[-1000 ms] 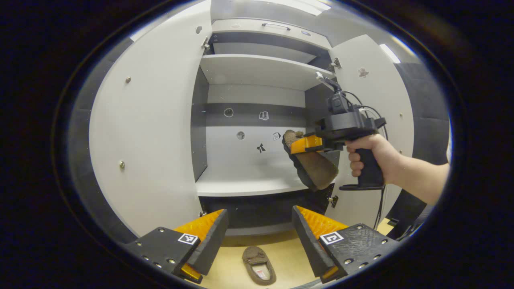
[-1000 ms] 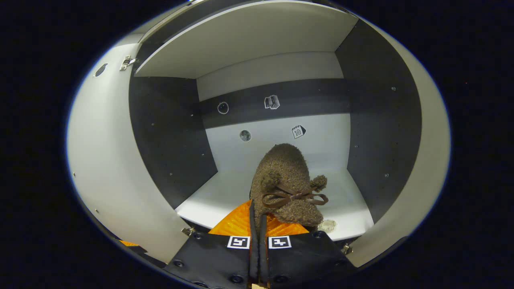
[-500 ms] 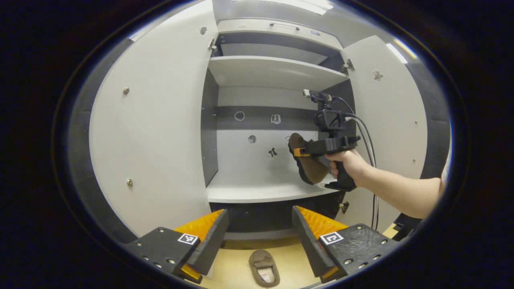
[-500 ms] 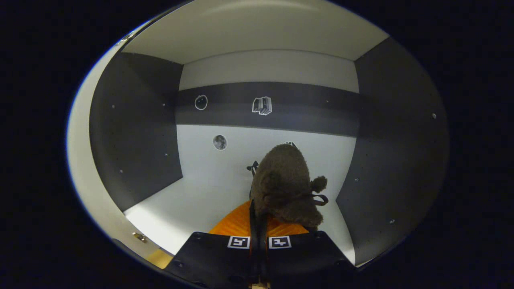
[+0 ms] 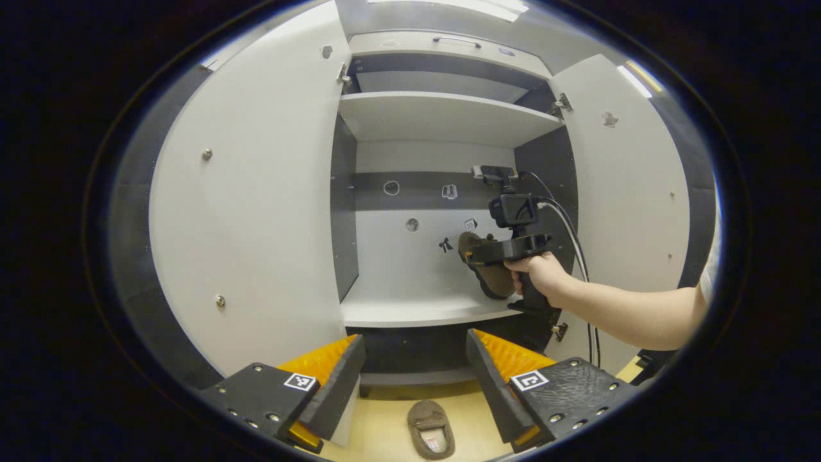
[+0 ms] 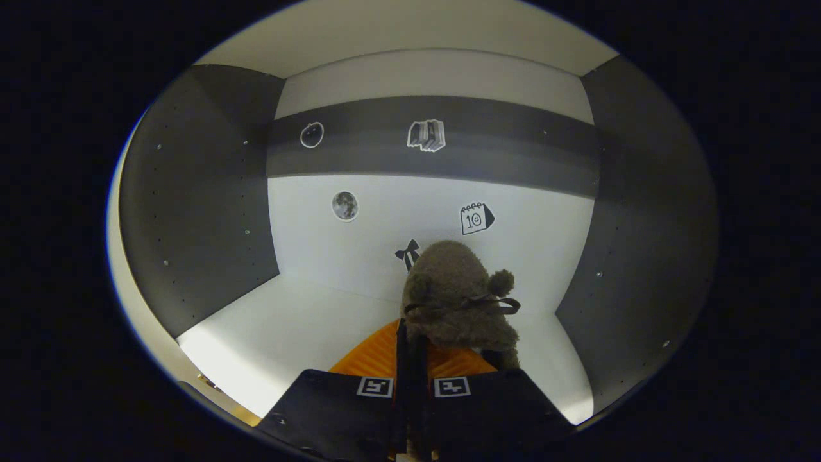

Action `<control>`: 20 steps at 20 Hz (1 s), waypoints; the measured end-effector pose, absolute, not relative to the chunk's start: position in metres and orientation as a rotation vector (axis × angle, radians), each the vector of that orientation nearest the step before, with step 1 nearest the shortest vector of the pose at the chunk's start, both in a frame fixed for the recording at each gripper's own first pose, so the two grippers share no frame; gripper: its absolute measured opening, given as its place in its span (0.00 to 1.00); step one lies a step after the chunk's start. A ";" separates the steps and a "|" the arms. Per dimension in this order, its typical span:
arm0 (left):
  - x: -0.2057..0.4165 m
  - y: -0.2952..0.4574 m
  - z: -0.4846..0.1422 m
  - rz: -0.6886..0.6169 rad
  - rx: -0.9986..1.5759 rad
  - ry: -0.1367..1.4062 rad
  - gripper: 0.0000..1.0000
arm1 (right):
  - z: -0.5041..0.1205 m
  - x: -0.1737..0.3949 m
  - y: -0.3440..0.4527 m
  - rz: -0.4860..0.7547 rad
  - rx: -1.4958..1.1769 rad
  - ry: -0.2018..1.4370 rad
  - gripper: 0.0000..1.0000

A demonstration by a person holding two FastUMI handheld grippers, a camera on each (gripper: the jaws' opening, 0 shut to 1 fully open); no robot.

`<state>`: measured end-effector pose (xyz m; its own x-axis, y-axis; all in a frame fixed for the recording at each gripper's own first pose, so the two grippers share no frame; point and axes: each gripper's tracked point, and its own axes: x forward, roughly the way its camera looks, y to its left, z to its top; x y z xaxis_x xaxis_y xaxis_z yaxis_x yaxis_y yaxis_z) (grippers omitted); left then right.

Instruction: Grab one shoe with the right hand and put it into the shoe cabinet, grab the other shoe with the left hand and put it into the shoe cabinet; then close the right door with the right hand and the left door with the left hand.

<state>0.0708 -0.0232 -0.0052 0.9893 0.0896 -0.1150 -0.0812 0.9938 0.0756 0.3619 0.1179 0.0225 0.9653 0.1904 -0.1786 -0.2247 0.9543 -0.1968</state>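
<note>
In the left gripper view, the left tongs stand wide apart with nothing between them, low in front of the white two-door shoe cabinet. Just beyond their tips a brown fuzzy slipper lies flat on the pale wooden floor, its opening up, close to the cabinet's dark base. Past it, the left door and the right door both hang open, showing a white lower shelf with a second white shelf above it. A person's bare forearm reaches in from the right, and the hand grips the handle of the right tongs, which are inside the lower compartment by its dark right wall. Those tongs are clamped on a second brown fuzzy slipper with a bow, held tilted with its sole facing out (it looks to be above the shelf, though whether it touches cannot be told)

In the right gripper view, the right tongs are pressed together on the rear edge of the slipper, whose toe points toward the cabinet's white back wall. Small stickers sit on that wall and on the grey band across it, with the dark side walls to either side
</note>
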 end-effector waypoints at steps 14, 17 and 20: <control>0.048 -0.010 -0.005 0.146 0.043 0.110 0.98 | 0.016 0.322 0.136 0.292 -0.131 0.333 0.96; 0.043 -0.012 -0.008 0.145 0.043 0.110 0.93 | 0.037 0.309 0.127 0.284 -0.102 0.310 0.99; 0.041 -0.013 -0.016 0.138 0.039 0.122 0.93 | 0.054 0.289 0.118 0.285 -0.084 0.281 0.99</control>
<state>0.0409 -0.0129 -0.0156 0.9831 0.1399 -0.1183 -0.1352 0.9897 0.0472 0.2886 0.1178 0.0538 0.9208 0.2656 -0.2854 -0.2890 0.9564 -0.0422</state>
